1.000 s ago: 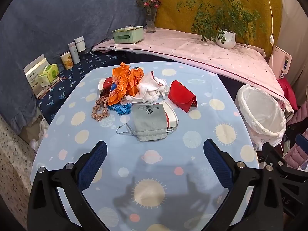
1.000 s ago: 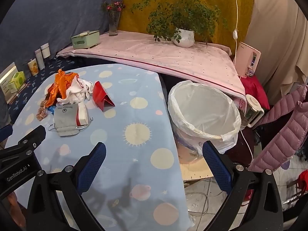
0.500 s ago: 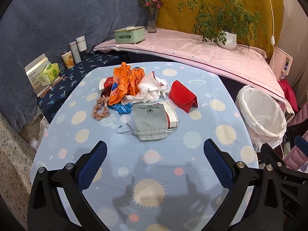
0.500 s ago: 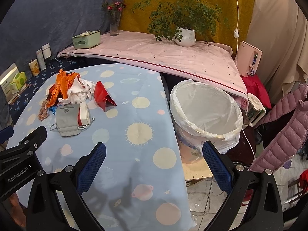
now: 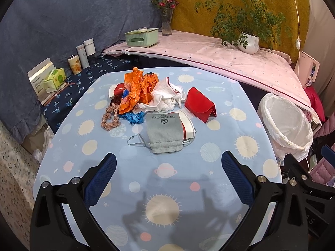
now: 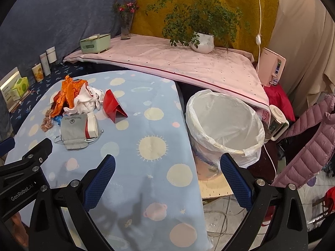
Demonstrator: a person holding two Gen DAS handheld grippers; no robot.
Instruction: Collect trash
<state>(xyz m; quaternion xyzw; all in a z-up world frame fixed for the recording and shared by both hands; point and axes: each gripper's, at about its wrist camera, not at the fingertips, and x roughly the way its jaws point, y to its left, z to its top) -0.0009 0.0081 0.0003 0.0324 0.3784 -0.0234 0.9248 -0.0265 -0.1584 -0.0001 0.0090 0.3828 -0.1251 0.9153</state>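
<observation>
- Left gripper (image 5: 168, 165) was spread wide w/ nothing between its jaws, hanging over the near part of the table (image 5: 211, 190); fingers (image 5: 102, 179) had blue knurled pads on black angular frames w/ silver screws.
- Right gripper (image 6: 167, 165) was likewise wide apart & empty, over the table's near right edge, w/ the bin just beyond its right finger.
- Table cloth was pale blue, printed w/ suns & planets, lightly creased.
- Trash sat in a heap at the table's far middle: crinkly orange plastic wrapper (image 5: 136, 92), crumpled white cloth (image 5: 165, 99), ruffled pink scrunchie (image 5: 108, 119), blue netting scrap (image 5: 134, 117), partly under the wrapper.
- Nearer: flat grey fabric pouch (image 5: 164, 131) w/ a drawstring, lying over a red-and-white box (image 5: 187, 126), mostly hidden.
- Folded red case (image 5: 200, 106), tent-shaped, lay right of the heap.
- Bin (image 6: 225, 125), round, lined w/ thin white plastic bag, stood on the floor right of the table; interior looked empty.
- Left view cut the bin's right side off; right view showed it whole, plus a quilted pink jacket (image 6: 309, 144) far right.
</observation>
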